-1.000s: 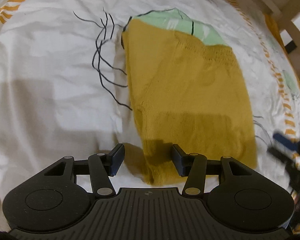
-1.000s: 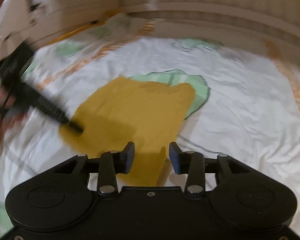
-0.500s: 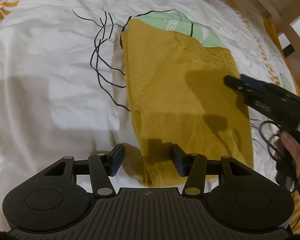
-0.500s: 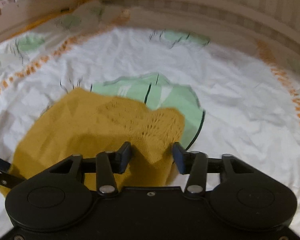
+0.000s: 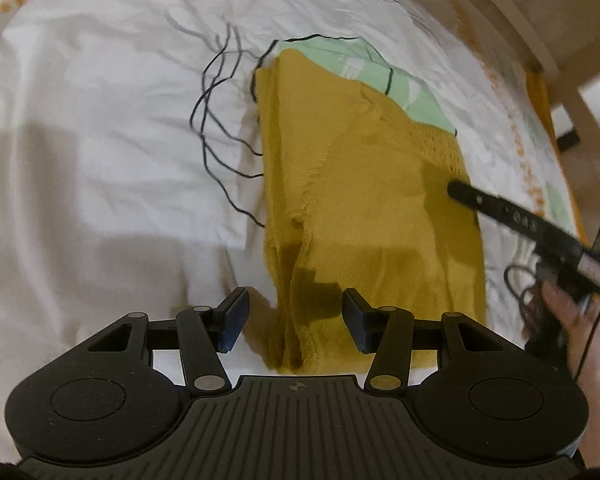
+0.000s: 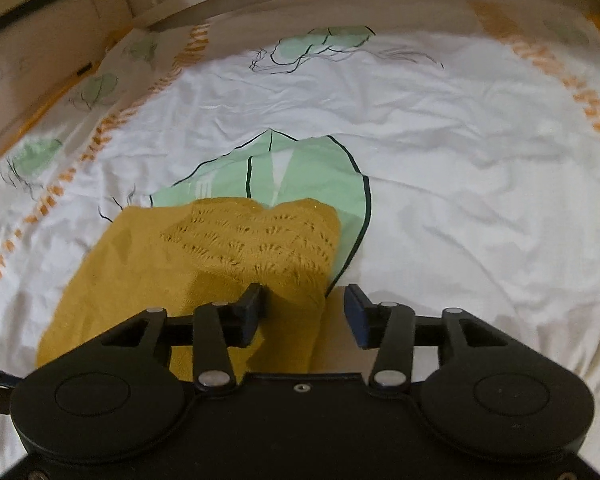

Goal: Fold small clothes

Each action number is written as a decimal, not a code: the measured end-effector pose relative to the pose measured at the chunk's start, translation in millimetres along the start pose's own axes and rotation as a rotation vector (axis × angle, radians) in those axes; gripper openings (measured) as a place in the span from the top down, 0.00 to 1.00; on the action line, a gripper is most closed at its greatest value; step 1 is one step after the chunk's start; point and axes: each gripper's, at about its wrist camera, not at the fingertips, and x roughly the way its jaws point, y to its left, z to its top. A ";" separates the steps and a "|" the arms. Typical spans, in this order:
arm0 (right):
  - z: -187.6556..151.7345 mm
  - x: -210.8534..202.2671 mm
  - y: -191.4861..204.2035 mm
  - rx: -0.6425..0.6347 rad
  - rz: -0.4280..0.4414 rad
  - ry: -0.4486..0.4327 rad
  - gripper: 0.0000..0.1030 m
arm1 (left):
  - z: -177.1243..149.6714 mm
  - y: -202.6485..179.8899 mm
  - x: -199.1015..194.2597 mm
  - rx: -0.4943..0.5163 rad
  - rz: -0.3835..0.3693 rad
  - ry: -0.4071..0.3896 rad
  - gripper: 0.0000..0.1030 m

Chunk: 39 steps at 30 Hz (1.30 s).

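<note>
The mustard knitted garment (image 5: 364, 208) lies folded on the bedsheet (image 5: 100, 128), and the left gripper (image 5: 294, 322) and right gripper (image 6: 304, 314) (both open, gripping nothing) straddle its 6 o'clock edges, probably to grasp for another fold.

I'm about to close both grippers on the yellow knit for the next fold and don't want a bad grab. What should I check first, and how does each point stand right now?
1. Left gripper open: ok, jaws wide apart.
2. Yellow knit between the left jaws: ok, its near layered edge sits in the gap.
3. Right gripper open: ok.
4. Knit between the right jaws: ok, the lacy corner fills the left part of the gap; bedsheet shows in the rest.
5. Jaws clear of the bedsheet: cannot tell.
6. Knit flat: not ok, its left edge is bunched into ridges.
</note>
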 end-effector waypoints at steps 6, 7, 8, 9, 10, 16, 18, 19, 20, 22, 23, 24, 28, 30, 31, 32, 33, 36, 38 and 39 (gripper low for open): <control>-5.1 0.2 -18.9 0.126 0.088 0.011 0.39 | -2.6 4.5 4.2 -0.068 -0.028 0.005 0.51; -6.0 0.2 -19.8 0.131 0.096 0.012 0.38 | -3.4 3.1 5.7 -0.060 -0.029 0.009 0.50; -6.9 0.8 -21.2 0.138 0.104 0.014 0.36 | -4.5 1.7 7.5 -0.052 -0.030 0.011 0.49; -7.7 1.4 -22.5 0.145 0.113 0.014 0.35 | -5.5 0.7 9.1 -0.048 -0.032 0.010 0.47; -8.2 2.2 -23.9 0.155 0.122 0.014 0.35 | -6.2 -0.1 10.8 -0.045 -0.035 0.007 0.44; -8.3 9.0 -34.2 0.236 0.204 0.009 0.29 | -1.7 -6.1 22.1 -0.053 -0.079 0.003 0.35; -7.7 13.4 -36.0 0.250 0.234 0.008 0.28 | 0.8 -8.4 26.1 -0.056 -0.091 0.004 0.33; -7.4 15.5 -37.1 0.258 0.250 0.008 0.28 | 1.9 -9.9 28.0 -0.057 -0.096 0.002 0.33; -6.6 18.3 -38.2 0.268 0.268 0.009 0.28 | 2.3 -11.2 29.5 -0.057 -0.101 -0.001 0.33; -5.2 23.3 -39.8 0.285 0.303 0.011 0.28 | 4.3 -14.1 33.4 -0.051 -0.122 -0.012 0.33; -4.5 26.9 -40.5 0.293 0.324 0.015 0.28 | 4.6 -15.4 34.7 -0.048 -0.131 -0.018 0.33; -4.0 30.1 -40.6 0.299 0.342 0.021 0.28 | 4.5 -16.6 36.4 -0.047 -0.139 -0.026 0.33; -1.7 39.2 -36.4 0.292 0.383 0.028 0.25 | 4.2 -25.6 38.2 -0.006 -0.134 -0.031 0.32; -1.1 39.1 -36.5 0.289 0.391 0.029 0.25 | 2.1 -28.8 37.1 0.015 -0.126 -0.035 0.32; -1.3 38.4 -37.4 0.290 0.397 0.029 0.25 | 0.4 -29.3 36.2 0.018 -0.128 -0.037 0.32; -2.0 37.9 -39.0 0.291 0.405 0.029 0.25 | -0.6 -29.1 35.5 0.017 -0.132 -0.037 0.33; -2.6 37.2 -40.3 0.293 0.410 0.029 0.27 | -1.8 -28.7 34.5 0.013 -0.137 -0.038 0.34; -5.8 33.8 -43.7 0.294 0.419 0.029 0.28 | -5.1 -24.3 30.9 -0.012 -0.158 -0.039 0.41; -6.2 33.2 -42.7 0.282 0.415 0.030 0.28 | -5.9 -20.4 30.4 -0.033 -0.164 -0.042 0.50; -6.3 32.8 -41.4 0.274 0.407 0.030 0.30 | -6.8 -17.6 29.9 -0.042 -0.174 -0.045 0.55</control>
